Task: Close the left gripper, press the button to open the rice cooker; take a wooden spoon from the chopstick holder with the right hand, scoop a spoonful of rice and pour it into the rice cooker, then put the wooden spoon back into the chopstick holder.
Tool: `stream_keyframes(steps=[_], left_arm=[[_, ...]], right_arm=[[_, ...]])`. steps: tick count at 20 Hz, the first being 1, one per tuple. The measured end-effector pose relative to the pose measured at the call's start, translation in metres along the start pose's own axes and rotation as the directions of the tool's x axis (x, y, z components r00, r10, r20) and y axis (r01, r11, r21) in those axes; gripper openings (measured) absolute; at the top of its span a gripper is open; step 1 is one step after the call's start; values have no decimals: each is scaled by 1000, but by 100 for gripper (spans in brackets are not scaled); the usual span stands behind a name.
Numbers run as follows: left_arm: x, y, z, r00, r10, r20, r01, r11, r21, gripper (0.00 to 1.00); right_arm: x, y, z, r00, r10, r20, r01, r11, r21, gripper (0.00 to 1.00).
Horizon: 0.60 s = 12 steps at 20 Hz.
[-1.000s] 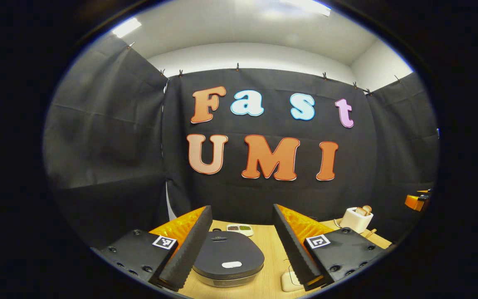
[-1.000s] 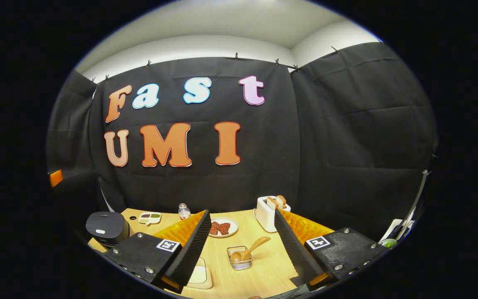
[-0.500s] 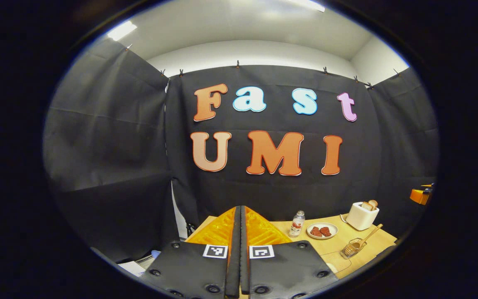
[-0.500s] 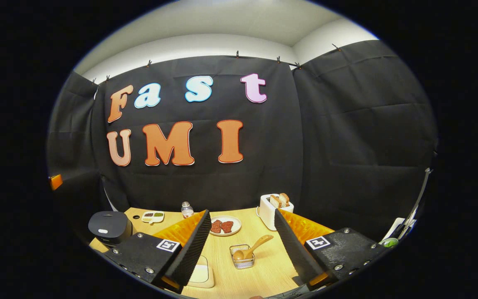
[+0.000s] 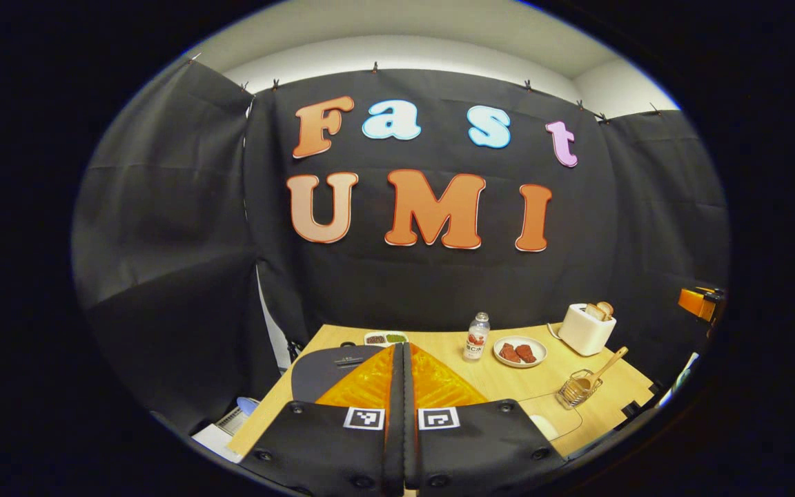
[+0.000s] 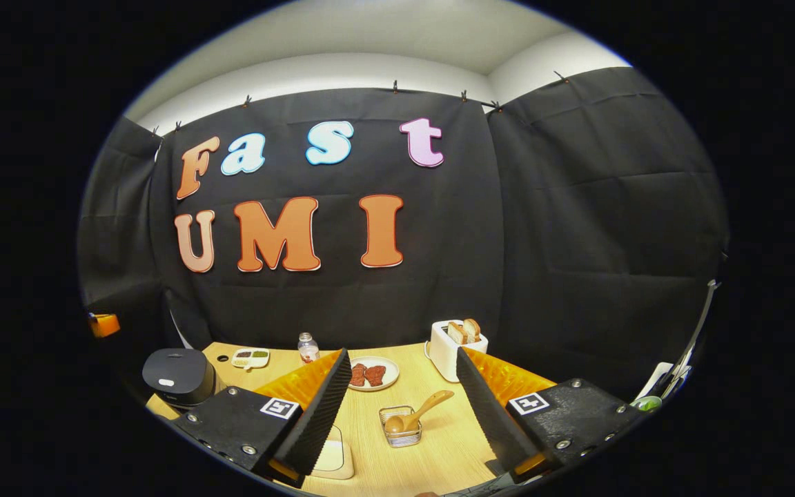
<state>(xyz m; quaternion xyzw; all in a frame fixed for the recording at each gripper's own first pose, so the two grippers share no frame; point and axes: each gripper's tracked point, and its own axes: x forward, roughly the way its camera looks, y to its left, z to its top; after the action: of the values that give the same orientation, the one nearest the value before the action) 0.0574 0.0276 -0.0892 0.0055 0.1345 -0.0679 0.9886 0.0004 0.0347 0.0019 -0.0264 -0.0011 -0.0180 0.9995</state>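
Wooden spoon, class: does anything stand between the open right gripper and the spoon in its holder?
Nothing visible does. In the right gripper view the wooden spoon leans in the wire chopstick holder, straight ahead of the right gripper, with bare table between. The plate of meat lies beyond.

One spoon (image 6: 417,412) (wooden), two grippers (image 5: 401,359) (image 6: 401,386)

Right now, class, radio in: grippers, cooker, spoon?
Left gripper jaws shut, above rice cooker, lid down. Right gripper jaws open, empty. Wooden spoon in chopstick holder, nothing blocking.
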Motion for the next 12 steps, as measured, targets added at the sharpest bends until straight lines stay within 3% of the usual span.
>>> stream_keyframes(steps=[4,8,12], left_arm=[[38,11,-56,994,5,-113,-5,1000,-2,4],[63,23,-107,970,21,-243,-27,999,-20,0],[77,28,-137,945,15,-326,-28,999,-34,4]], right_arm=[[4,-2,-7,1000,-6,-19,6,1000,-5,95],[8,-4,-12,999,-13,-33,12,1000,-9,95],[9,-9,-15,999,-23,-40,22,1000,-15,95]])
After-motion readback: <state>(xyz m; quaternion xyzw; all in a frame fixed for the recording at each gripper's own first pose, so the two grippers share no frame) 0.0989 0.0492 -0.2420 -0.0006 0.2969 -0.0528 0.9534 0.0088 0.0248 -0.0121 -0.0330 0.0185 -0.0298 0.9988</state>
